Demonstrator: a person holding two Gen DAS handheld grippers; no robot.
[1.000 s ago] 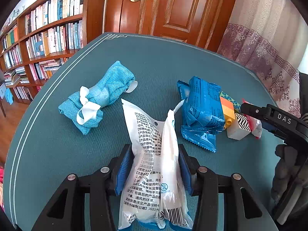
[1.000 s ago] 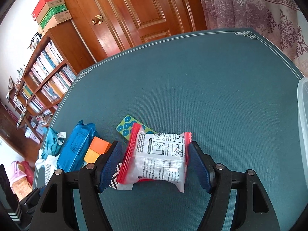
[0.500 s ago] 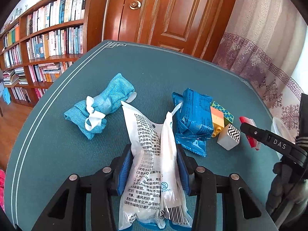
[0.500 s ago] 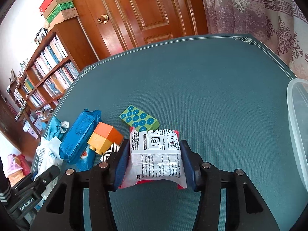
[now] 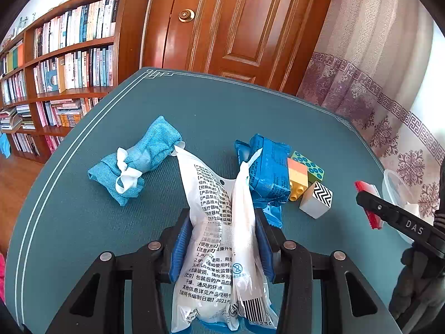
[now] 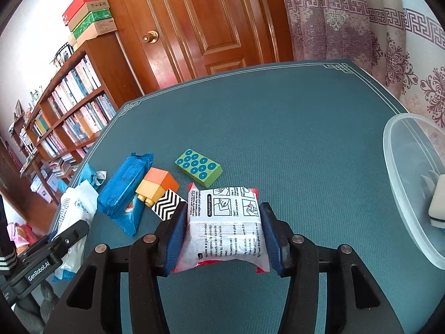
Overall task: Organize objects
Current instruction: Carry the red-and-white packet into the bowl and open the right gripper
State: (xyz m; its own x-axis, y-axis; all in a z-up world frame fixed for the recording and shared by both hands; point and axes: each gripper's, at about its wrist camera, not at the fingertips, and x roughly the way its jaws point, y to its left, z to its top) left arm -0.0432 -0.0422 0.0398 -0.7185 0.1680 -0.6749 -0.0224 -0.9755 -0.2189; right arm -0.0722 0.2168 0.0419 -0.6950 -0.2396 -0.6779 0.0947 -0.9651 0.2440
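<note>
My left gripper [image 5: 221, 239] is shut on a white printed plastic bag [image 5: 219, 222] and holds it above the teal table [image 5: 194, 105]. My right gripper [image 6: 224, 233] is shut on a clear packet with red edges [image 6: 225, 222], lifted over the table. On the table lie a blue woven pouch [image 5: 139, 158], a blue wrapped pack [image 6: 125, 183], an orange-yellow brick [image 6: 157, 188], a green dotted block [image 6: 198, 167] and a zigzag cube [image 6: 167, 208]. A clear plastic tub [image 6: 411, 172] stands at the right, with a white object [image 6: 438, 203] inside.
The table ends in a white-lined rim [image 6: 250, 69] at the far side. A bookshelf [image 5: 55, 69], a wooden door [image 5: 236, 22] and a curtain [image 6: 361, 22] stand behind it. The other gripper shows at the edge of each wrist view.
The right gripper closed on the red-edged packet and lifted it toward the tub side. The left gripper rose and drew back a little with the white bag.
</note>
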